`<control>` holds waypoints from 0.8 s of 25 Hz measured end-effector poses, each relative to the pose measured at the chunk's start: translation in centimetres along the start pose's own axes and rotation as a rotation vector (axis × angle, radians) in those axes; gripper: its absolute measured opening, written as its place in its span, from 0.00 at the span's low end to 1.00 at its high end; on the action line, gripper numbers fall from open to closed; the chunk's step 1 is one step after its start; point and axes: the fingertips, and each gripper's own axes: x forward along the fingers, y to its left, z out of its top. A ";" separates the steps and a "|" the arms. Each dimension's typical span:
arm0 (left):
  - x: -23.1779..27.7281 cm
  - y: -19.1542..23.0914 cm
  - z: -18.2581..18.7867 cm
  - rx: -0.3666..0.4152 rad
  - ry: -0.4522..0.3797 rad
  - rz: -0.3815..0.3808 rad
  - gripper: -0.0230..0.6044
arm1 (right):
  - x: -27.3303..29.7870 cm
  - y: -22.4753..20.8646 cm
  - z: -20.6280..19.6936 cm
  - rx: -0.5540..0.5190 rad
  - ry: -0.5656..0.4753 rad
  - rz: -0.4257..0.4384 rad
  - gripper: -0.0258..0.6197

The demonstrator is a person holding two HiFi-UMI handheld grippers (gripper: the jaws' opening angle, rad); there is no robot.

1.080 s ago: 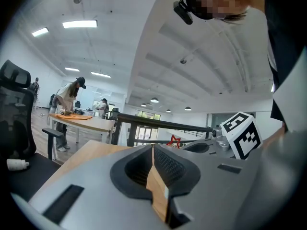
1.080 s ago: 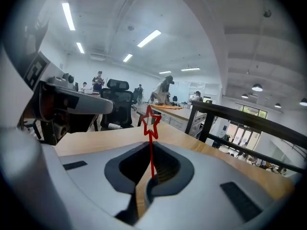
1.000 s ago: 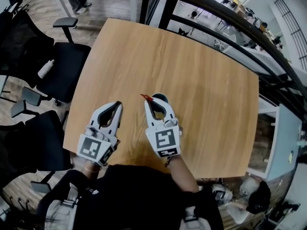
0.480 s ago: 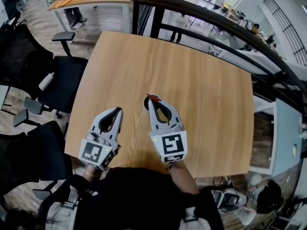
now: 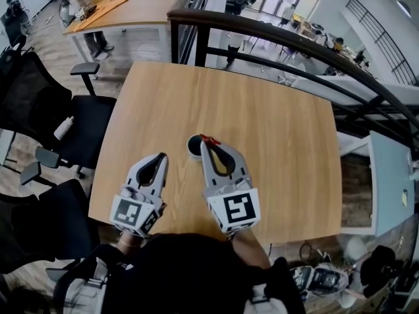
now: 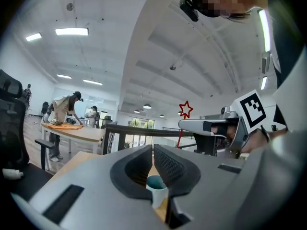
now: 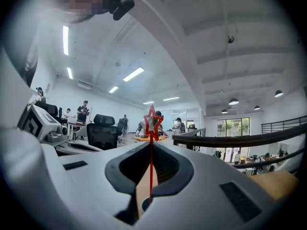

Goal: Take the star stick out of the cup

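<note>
Wooden table (image 5: 275, 129) below you: thin red star stick (image 7: 151, 162), hollow star uppermost, pinched upright in your right gripper (image 5: 207, 143), seemingly clear of the cup (image 5: 194, 147); left gripper (image 5: 160, 157) alongside, jaws together.

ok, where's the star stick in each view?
Head view: star stick, a red tip at the right gripper's fingers, just right of the cup.
Left gripper view: right of centre, upright, held by the right gripper.
Right gripper view: dead centre, upright between the fingers.
Shared landmark: black railing.
</note>
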 end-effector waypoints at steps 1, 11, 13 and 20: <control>-0.1 -0.2 -0.1 0.002 0.004 -0.002 0.07 | -0.3 -0.1 0.2 0.006 -0.007 -0.004 0.08; -0.2 -2.4 -0.1 0.015 0.000 -0.062 0.07 | -2.3 -0.5 0.6 0.046 -0.003 -0.034 0.08; -0.1 -2.8 0.0 0.015 -0.002 -0.072 0.07 | -2.6 -0.6 0.7 0.046 0.000 -0.037 0.08; 0.4 -3.3 0.1 0.016 0.007 -0.080 0.07 | -2.8 -1.2 1.0 0.051 0.005 -0.039 0.08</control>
